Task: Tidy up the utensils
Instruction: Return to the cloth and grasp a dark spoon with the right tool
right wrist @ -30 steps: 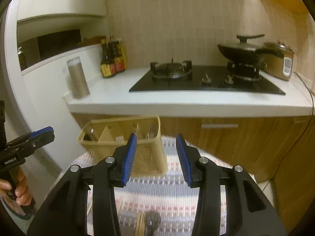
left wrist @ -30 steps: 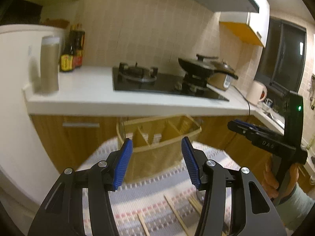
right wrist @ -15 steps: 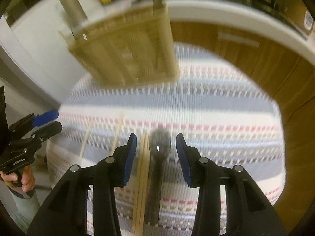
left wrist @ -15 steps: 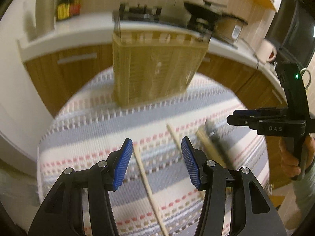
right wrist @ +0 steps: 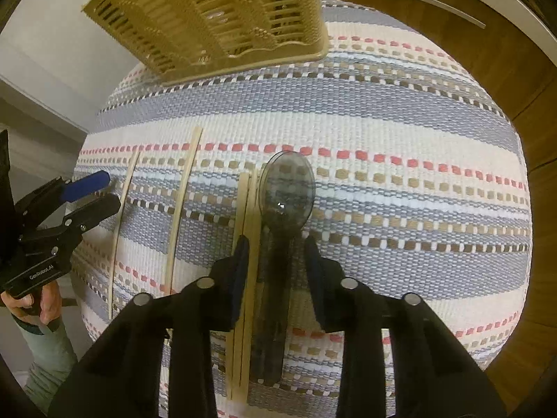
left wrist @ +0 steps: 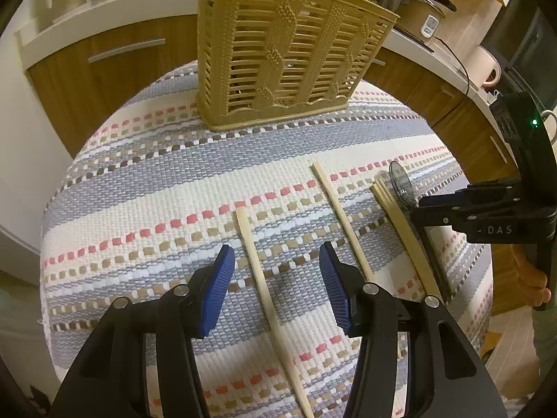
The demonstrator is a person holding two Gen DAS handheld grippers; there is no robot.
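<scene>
Woven striped cloth (left wrist: pixel 167 188), grey/cream with pink and brown dashes, covers round table; wood cabinets (left wrist: pixel 115 59), white counter behind. Tan plastic lattice utensil basket (left wrist: pixel 282 48) upright at far edge. Left gripper (left wrist: pixel 276 261) spread apart over lone wooden chopstick (left wrist: pixel 259 271). Right gripper (right wrist: pixel 276 249) gaping, straddling smoky translucent spoon (right wrist: pixel 283 205) plus chopstick pair (right wrist: pixel 245 261). Writing: "DAS", "GenRobot.AI".

Bare striped surface (right wrist: pixel 400 188) lies wide between the utensil basket (left wrist: pixel 278 48) at the far edge and the chopsticks (left wrist: pixel 268 296); a paired chopstick set (right wrist: pixel 245 244) touches the spoon (right wrist: pixel 282 209).
</scene>
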